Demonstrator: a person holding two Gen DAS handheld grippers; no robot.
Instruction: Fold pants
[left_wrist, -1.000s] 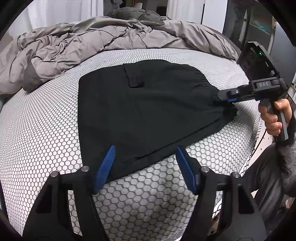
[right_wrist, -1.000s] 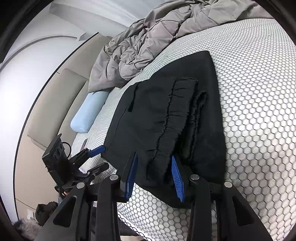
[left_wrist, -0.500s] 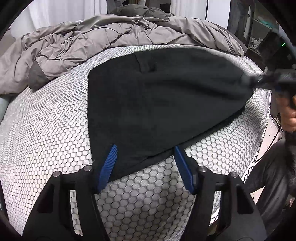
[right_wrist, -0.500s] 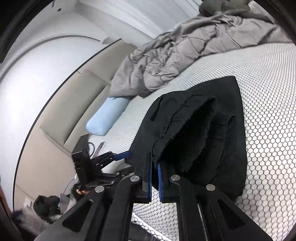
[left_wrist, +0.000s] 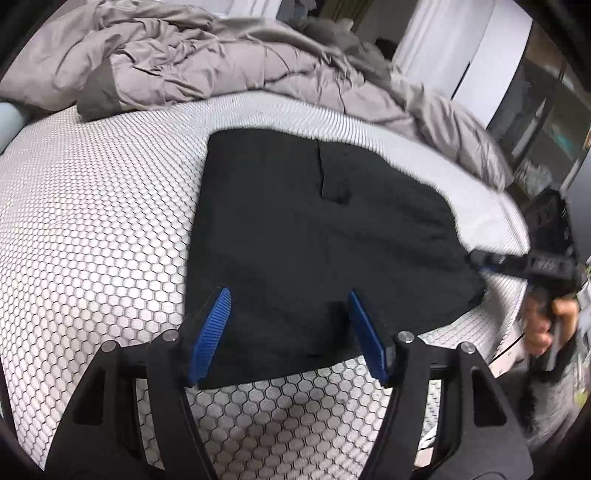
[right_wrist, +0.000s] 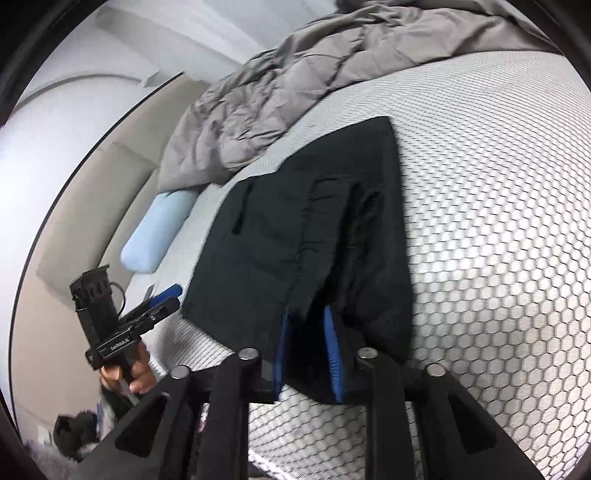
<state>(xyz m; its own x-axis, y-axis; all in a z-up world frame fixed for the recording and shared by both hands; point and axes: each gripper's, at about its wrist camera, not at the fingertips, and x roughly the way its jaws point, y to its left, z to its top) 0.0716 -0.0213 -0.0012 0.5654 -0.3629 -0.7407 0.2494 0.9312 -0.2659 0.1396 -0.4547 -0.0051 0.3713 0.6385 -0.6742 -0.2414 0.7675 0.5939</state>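
Item: black pants (left_wrist: 317, 251), folded into a squat block, lying flat on the honeycomb-patterned mattress (left_wrist: 92, 236) near its front edge, with the rumpled grey duvet (left_wrist: 207, 62) heaped well behind and a pale blue bolster (right_wrist: 159, 232) off to the side. Condition, by my judgement: soft, limp, light cloth, several layers thick; it will sag and slide apart unless every layer is pinched together. Best hold: the near hem corners or the gathered elastic waistband (right_wrist: 314, 236), where the fabric is bulkiest. My left tongs (left_wrist: 288, 332): spread wide, blue pads straddling the near edge of the cloth, gripping nothing. My right tongs (right_wrist: 308, 350): partly spread, with the waistband end draped between the blue fingers; no pinch on it that I can see.
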